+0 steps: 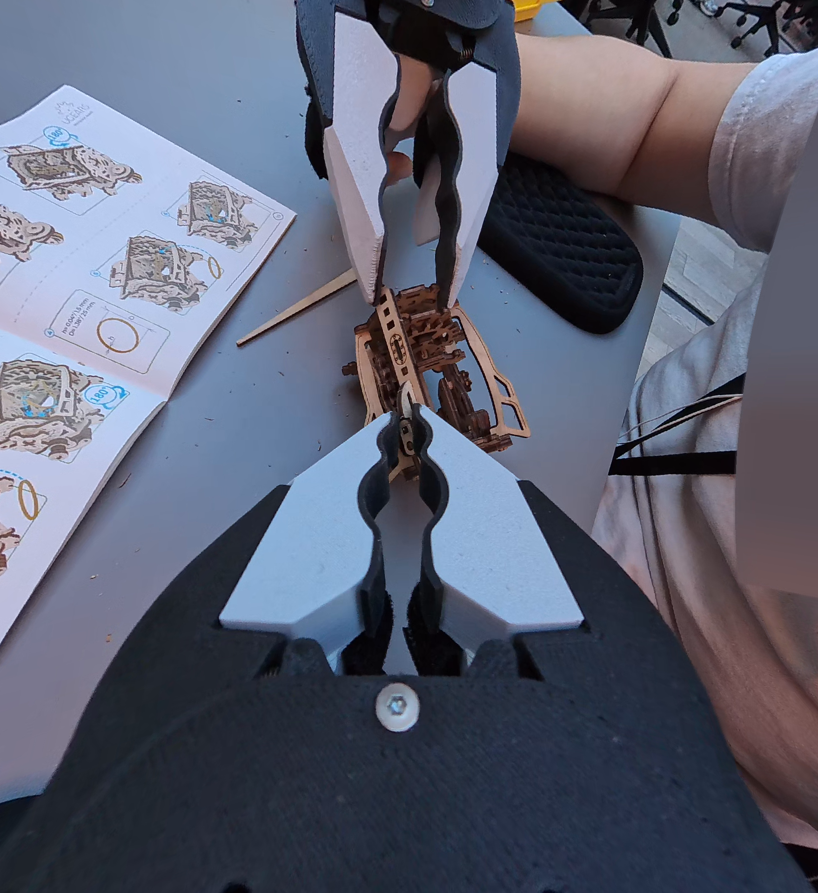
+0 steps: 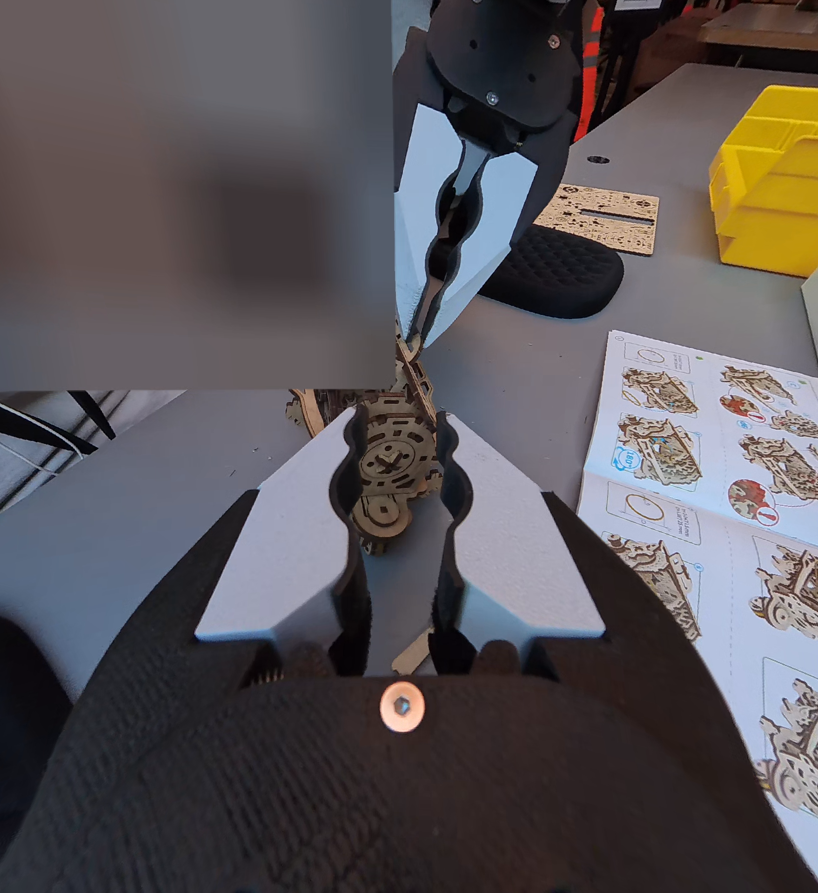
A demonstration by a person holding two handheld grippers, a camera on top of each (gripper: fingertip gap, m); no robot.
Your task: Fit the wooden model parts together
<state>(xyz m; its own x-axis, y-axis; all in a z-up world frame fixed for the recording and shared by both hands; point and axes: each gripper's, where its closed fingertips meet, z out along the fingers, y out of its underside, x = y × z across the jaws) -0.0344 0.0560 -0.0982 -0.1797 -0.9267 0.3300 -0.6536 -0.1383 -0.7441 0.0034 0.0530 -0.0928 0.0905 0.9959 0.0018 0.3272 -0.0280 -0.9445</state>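
Note:
A partly built wooden model [image 1: 426, 367] stands on the grey table [image 1: 252, 435]. In the right wrist view its gear-patterned side [image 2: 392, 464] sits between my right gripper's [image 2: 400, 415] fingers, which are shut on it. In the left wrist view the right gripper [image 1: 412, 299] comes from above and grips the model's far end. My left gripper [image 1: 404, 415] is shut on a small pale wooden part [image 1: 404, 425] at the model's near end. In the right wrist view the left gripper [image 2: 416, 338] pinches that part [image 2: 409, 350] at the model's top far edge.
An open instruction booklet [image 1: 83, 290] lies left of the model; it also shows in the right wrist view [image 2: 736, 483]. A black padded rest [image 1: 562, 251], a thin wooden stick [image 1: 296, 309], a wooden parts sheet [image 2: 600, 222], yellow bins [image 2: 794, 193] and a person's forearm [image 1: 615, 121] are nearby. The left gripper's tips are roughly 5 centimetres from the right gripper's. My right gripper's tips are some 8 centimetres from the thin wooden stick [image 1: 296, 309].

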